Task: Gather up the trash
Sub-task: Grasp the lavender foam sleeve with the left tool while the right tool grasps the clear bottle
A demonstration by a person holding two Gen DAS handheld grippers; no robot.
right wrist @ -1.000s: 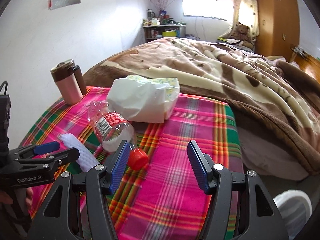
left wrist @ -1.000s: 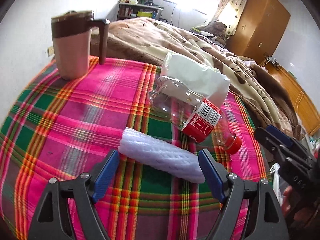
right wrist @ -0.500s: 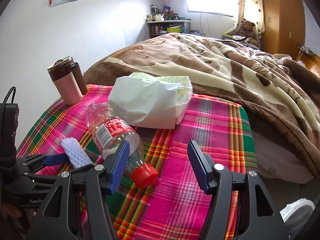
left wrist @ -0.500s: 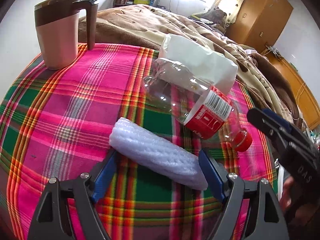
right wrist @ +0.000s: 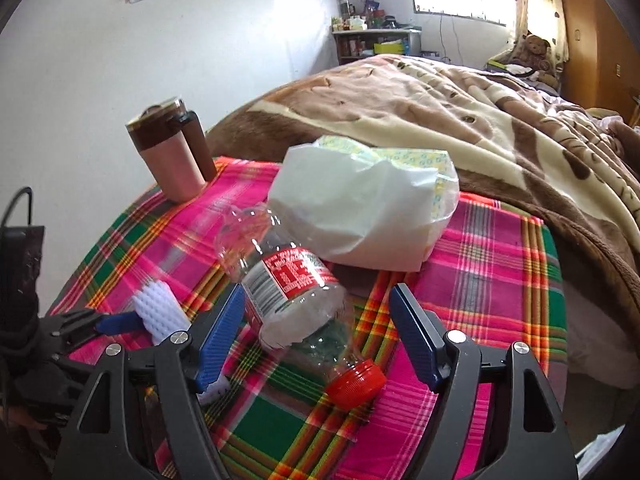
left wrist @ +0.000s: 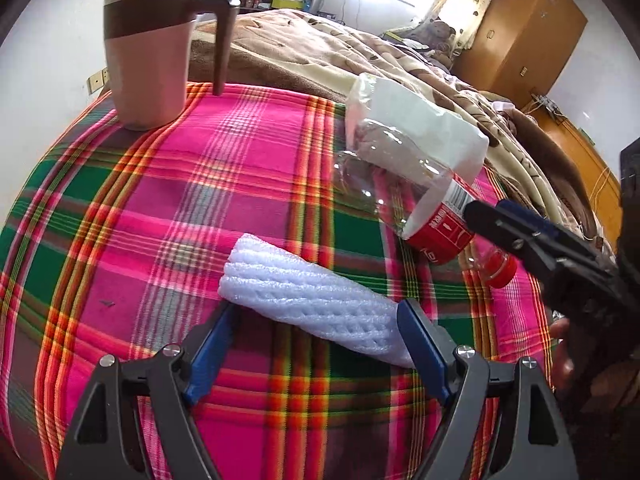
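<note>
A white foam net sleeve (left wrist: pixel 316 300) lies on the plaid tablecloth (left wrist: pixel 200 200). My left gripper (left wrist: pixel 316 340) is open, its blue pads on either side of the sleeve's near end. An empty clear plastic bottle (right wrist: pixel 288 284) with a red label and a red cap (right wrist: pixel 356 380) lies on its side. My right gripper (right wrist: pixel 316 336) is open with the bottle's neck end between its fingers. The bottle also shows in the left wrist view (left wrist: pixel 408 204). A crumpled white plastic bag (right wrist: pixel 360 216) lies behind the bottle.
A pink travel mug (left wrist: pixel 148 52) with a brown lid stands at the table's far left. A bed with a brown blanket (right wrist: pixel 460 112) lies behind the table. A wooden wardrobe (left wrist: pixel 520 32) stands at the far right.
Both grippers have moved forward and down. The foam sleeve now sits between the left fingers and the bottle's neck end between the right fingers. Both stay open.
</note>
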